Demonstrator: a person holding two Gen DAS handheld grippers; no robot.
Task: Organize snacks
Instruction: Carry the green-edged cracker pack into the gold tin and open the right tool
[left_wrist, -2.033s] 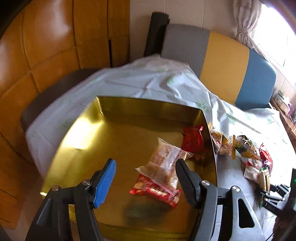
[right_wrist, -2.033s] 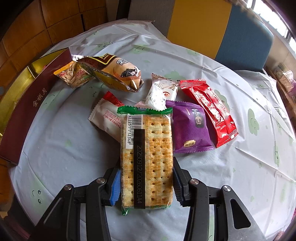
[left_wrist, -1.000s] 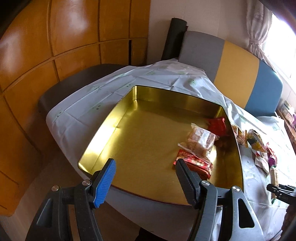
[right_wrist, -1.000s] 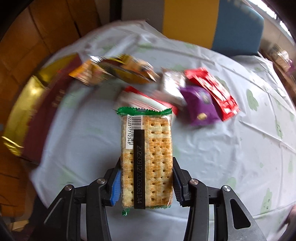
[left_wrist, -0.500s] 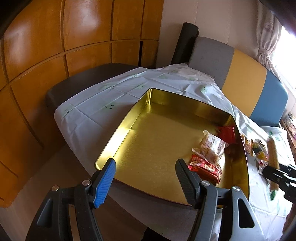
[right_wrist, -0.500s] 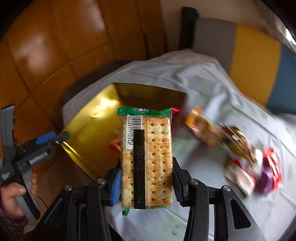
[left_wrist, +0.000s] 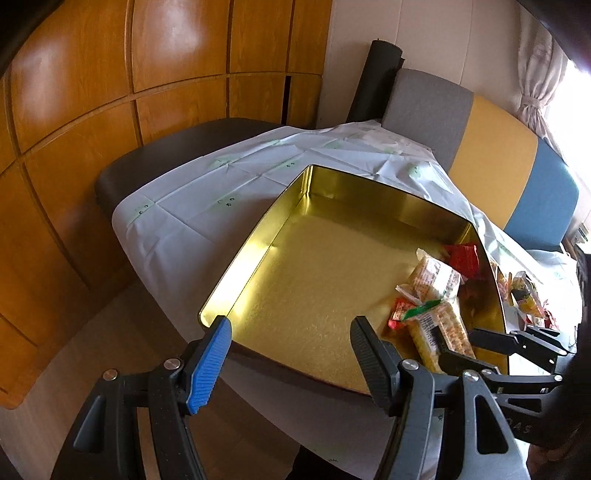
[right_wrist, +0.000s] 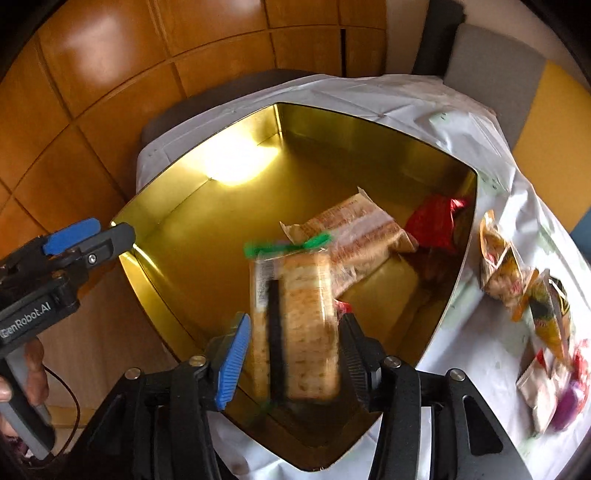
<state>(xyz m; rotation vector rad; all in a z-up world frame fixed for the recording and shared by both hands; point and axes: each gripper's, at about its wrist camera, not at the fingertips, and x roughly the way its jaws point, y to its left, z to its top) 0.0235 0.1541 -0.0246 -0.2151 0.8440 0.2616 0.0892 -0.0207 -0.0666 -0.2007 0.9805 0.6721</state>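
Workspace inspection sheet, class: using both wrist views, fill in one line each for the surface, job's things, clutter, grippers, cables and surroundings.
Surface: table under a white cloth.
Job's things: open gold tin holding a clear-wrapped biscuit pack and a red packet; cracker pack blurred and tilted over the tin.
Clutter: loose snacks on the cloth beside the tin.
Grippers: left gripper open, empty; right gripper around the cracker pack, grip unclear.
Cables: thin dark cord by the person's left hand.
Surroundings: wood panelling, cushioned bench.
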